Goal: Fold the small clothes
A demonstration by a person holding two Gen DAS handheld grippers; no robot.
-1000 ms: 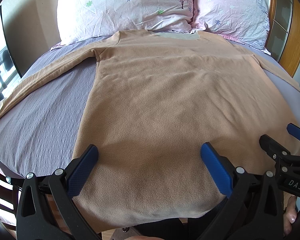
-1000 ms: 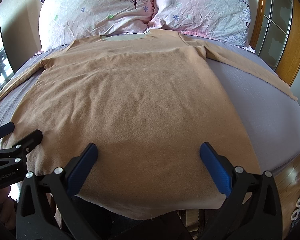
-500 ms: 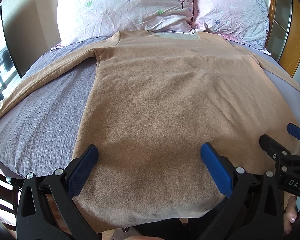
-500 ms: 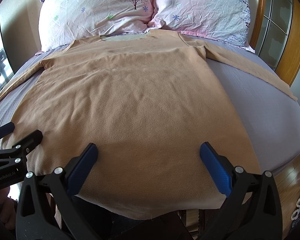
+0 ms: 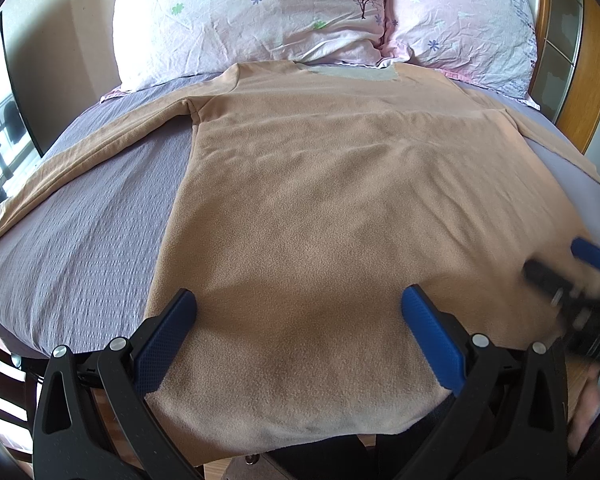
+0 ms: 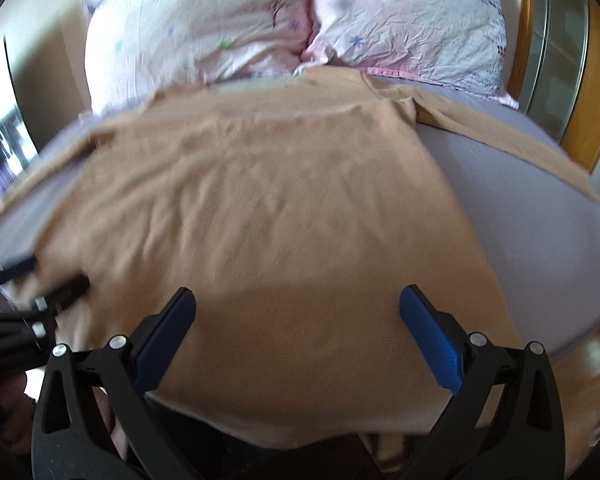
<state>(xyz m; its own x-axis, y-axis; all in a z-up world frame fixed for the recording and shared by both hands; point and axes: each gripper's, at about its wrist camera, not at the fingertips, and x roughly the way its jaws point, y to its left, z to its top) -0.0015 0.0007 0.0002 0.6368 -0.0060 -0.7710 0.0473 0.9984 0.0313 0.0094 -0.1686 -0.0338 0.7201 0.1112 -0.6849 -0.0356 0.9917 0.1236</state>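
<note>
A tan long-sleeved fleece top (image 5: 340, 208) lies flat on the bed, neck toward the pillows, sleeves spread out to both sides; it also shows in the right wrist view (image 6: 268, 216). My left gripper (image 5: 300, 320) is open and empty, held just above the top's near hem. My right gripper (image 6: 296, 316) is open and empty over the hem's right part. The right gripper shows blurred at the right edge of the left wrist view (image 5: 580, 280). The left gripper shows blurred at the left edge of the right wrist view (image 6: 28, 292).
The bed has a grey-purple sheet (image 5: 84, 240). Two floral pillows (image 5: 252, 16) lean at the head. A wooden headboard and glass-paned cabinet (image 5: 580, 60) stand at the right. The bed's near edge is right below the grippers.
The right gripper has started to move: its view has shifted right and is motion-blurred. The left gripper has stayed still. The top has not moved.
</note>
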